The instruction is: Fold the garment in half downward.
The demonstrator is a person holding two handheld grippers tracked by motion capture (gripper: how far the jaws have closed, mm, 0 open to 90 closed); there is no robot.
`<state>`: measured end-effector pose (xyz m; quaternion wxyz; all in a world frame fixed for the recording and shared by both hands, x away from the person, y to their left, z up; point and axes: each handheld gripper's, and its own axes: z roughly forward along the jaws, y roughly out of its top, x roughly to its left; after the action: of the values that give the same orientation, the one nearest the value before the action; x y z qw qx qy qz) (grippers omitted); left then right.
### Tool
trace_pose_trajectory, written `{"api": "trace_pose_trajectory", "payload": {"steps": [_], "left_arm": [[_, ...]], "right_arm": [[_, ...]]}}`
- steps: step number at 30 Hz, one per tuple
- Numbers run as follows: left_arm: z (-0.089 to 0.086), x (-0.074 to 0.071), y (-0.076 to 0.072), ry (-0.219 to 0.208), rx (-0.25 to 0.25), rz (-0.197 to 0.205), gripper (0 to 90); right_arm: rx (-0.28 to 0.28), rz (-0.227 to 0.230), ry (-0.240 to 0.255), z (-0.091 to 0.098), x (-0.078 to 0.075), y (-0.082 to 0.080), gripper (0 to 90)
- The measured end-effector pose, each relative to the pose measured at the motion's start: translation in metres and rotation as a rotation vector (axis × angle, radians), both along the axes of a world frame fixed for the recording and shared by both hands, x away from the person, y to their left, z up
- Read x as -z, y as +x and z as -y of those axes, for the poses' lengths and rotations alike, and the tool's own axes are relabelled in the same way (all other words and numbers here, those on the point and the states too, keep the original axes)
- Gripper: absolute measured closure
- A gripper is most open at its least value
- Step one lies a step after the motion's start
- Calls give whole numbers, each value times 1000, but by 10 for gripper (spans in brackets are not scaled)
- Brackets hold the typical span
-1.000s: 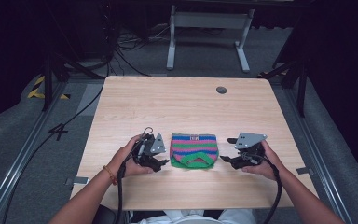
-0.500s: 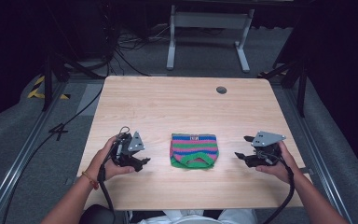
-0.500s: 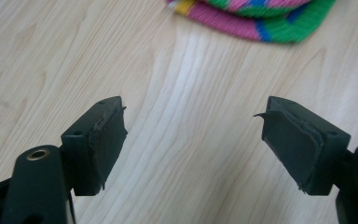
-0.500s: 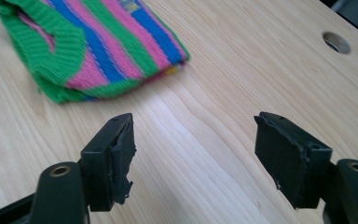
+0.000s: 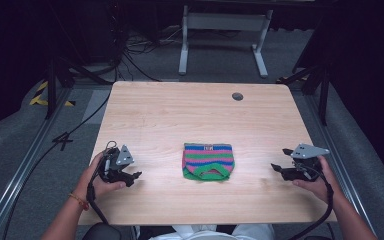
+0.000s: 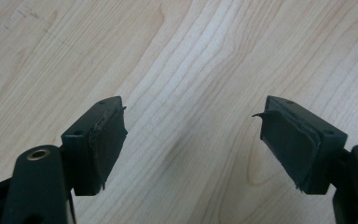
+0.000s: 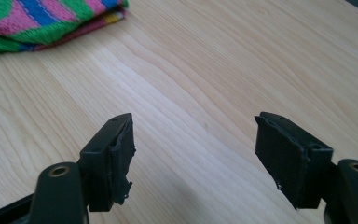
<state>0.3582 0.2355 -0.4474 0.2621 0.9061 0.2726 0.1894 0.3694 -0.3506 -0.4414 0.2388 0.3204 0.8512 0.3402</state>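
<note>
In the high view, the striped knit cloth (image 5: 208, 161) lies folded mid-desk (image 5: 180, 115), well apart from the left gripper (image 5: 132, 176) and right gripper (image 5: 276, 168), probably parked either side. The left gripper view shows wide, empty fingers (image 6: 98, 144) over bare wood. The right gripper view shows fingers (image 7: 114, 158) equally wide, cloth beyond their left tip.

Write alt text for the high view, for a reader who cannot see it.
A folded knitted cloth striped green, pink and blue lies on a light wooden table, midway between a person's two hand-held black grippers. The left gripper and the right gripper both point inward at it, neither touching it. A small dark round disc sits near the far edge.
</note>
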Motion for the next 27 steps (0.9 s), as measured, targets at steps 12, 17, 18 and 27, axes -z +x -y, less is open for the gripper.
{"api": "trace_pose_trajectory", "payload": {"steps": [12,17,18,27], "left_arm": [[-28,7,-7,-87,-16,-59,222],[-39,14,-7,-133,-43,-92,209],[-43,17,-7,-139,-50,-105,207],[-51,23,-12,-186,-65,-112,204]], "right_arm": [[121,-58,61,39,24,-17,287],[159,-83,113,51,33,-24,281],[176,-90,121,54,36,-25,277],[206,-110,174,62,44,-26,267]]}}
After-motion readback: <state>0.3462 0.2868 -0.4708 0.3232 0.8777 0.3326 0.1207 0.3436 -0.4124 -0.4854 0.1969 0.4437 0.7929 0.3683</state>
